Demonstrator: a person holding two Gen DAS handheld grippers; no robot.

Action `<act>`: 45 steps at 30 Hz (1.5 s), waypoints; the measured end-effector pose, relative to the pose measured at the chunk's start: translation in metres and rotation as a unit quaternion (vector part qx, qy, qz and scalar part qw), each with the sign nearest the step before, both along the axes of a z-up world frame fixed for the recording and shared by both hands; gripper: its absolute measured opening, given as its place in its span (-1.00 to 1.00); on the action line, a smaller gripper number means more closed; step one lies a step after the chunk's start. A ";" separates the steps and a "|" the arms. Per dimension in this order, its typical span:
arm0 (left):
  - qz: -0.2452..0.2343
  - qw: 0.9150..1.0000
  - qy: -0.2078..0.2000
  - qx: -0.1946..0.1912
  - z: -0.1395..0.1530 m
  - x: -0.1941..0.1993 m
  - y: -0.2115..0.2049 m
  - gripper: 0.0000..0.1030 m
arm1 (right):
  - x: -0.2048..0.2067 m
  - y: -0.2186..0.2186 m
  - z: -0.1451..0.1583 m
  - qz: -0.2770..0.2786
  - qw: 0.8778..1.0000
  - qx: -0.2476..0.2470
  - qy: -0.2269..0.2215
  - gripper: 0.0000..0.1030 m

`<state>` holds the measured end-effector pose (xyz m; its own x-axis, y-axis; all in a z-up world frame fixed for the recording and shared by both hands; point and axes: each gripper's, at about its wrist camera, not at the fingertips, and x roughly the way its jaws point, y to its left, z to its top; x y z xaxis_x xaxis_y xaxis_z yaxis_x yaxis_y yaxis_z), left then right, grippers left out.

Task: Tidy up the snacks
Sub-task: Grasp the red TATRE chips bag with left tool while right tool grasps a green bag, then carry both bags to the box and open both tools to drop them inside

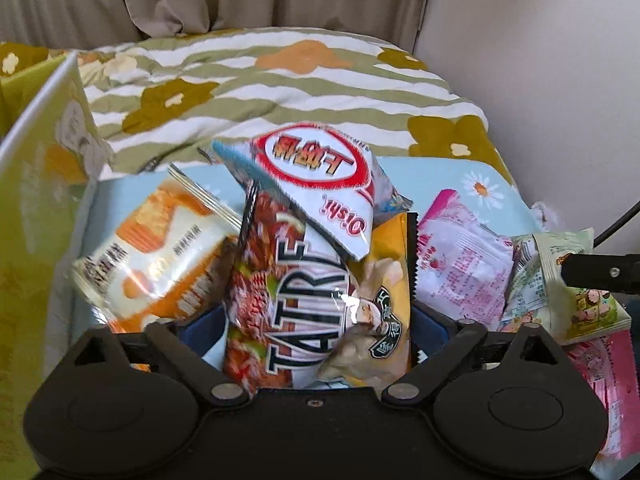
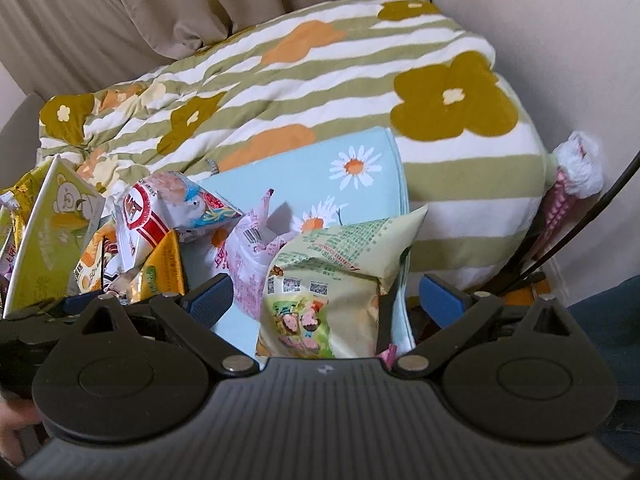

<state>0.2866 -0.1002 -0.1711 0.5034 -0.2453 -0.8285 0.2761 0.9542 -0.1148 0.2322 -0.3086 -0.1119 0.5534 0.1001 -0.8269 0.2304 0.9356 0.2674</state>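
Observation:
In the left wrist view my left gripper (image 1: 316, 324) stands wide open around a pile of snack bags: a red "TATTRE" bag (image 1: 280, 300), a yellow bag (image 1: 380, 304), and a white Oishi bag (image 1: 328, 188) on top. An orange-white bag (image 1: 160, 256) lies left, a pink bag (image 1: 460, 264) right. In the right wrist view my right gripper (image 2: 324, 300) is open, its blue pads either side of a pale green snack bag (image 2: 332, 292). Whether the pads touch it I cannot tell. The Oishi bag (image 2: 160, 212) and a pink bag (image 2: 252, 256) lie left.
A light green box (image 1: 44, 184) stands at the left, also in the right wrist view (image 2: 52, 240). The snacks lie on a light blue daisy cushion (image 2: 320, 168). A striped flowered quilt (image 1: 280, 80) lies behind, by curtains and a white wall.

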 end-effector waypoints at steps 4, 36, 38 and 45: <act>-0.005 1.000 0.002 -0.005 -0.003 0.000 -0.001 0.71 | 0.004 0.000 -0.005 0.005 1.000 0.009 0.006 1.00; 0.011 1.000 -0.018 -0.023 0.040 -0.044 0.021 0.43 | 0.014 0.015 -0.020 0.028 0.999 -0.009 0.020 0.36; 0.011 0.999 -0.025 -0.027 0.046 -0.047 0.023 0.43 | 0.011 0.016 -0.013 0.026 1.000 -0.006 0.013 0.28; 0.021 0.997 -0.057 -0.044 0.078 -0.063 0.033 0.43 | 0.000 0.022 0.020 0.021 0.999 -0.014 -0.023 0.26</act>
<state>0.2239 -0.0669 -0.0931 0.6037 -0.2907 -0.7423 0.2520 0.9530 -0.1682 0.2317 -0.2871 -0.0920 0.5865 0.1022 -0.8035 0.1784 0.9513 0.2513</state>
